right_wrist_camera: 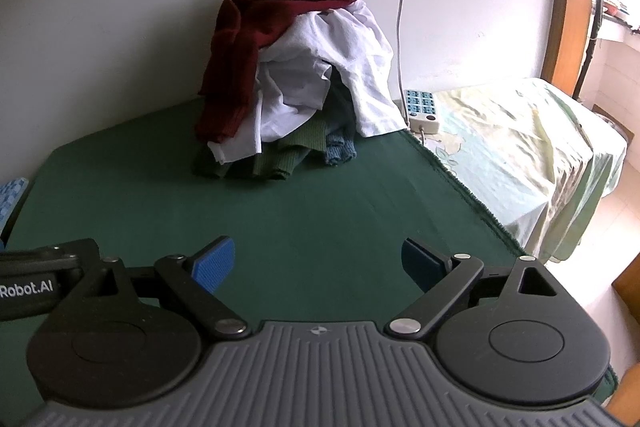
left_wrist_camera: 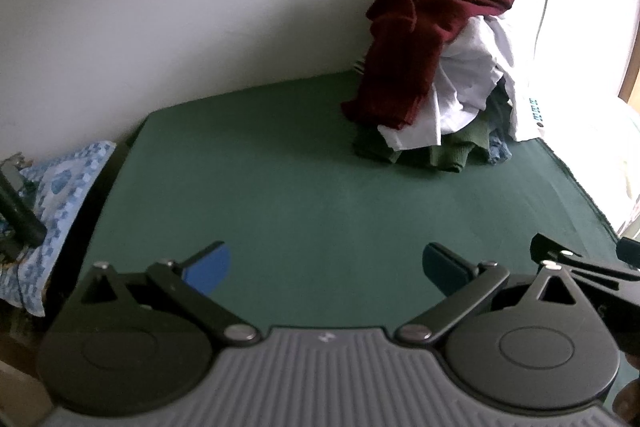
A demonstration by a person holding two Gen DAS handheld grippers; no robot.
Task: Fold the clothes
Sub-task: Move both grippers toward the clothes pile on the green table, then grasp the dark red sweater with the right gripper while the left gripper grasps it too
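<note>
Left gripper (left_wrist_camera: 326, 269) jaws wide; right gripper (right_wrist_camera: 318, 263) jaws wide; clothes pile (right_wrist_camera: 296, 67) beyond, untouched

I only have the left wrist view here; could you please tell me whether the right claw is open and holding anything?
Observer: The right claw is open, with nothing between its blue pads, above the green cloth.
Operator: Thank you. And what is the pale thing just right of the clothes pile?
Observer: A white power strip with blue sockets lies right beside the clothes pile.
Operator: What is it resting on, please?
Observer: On a pale floral sheet that borders the green cloth's fringed edge.
</note>
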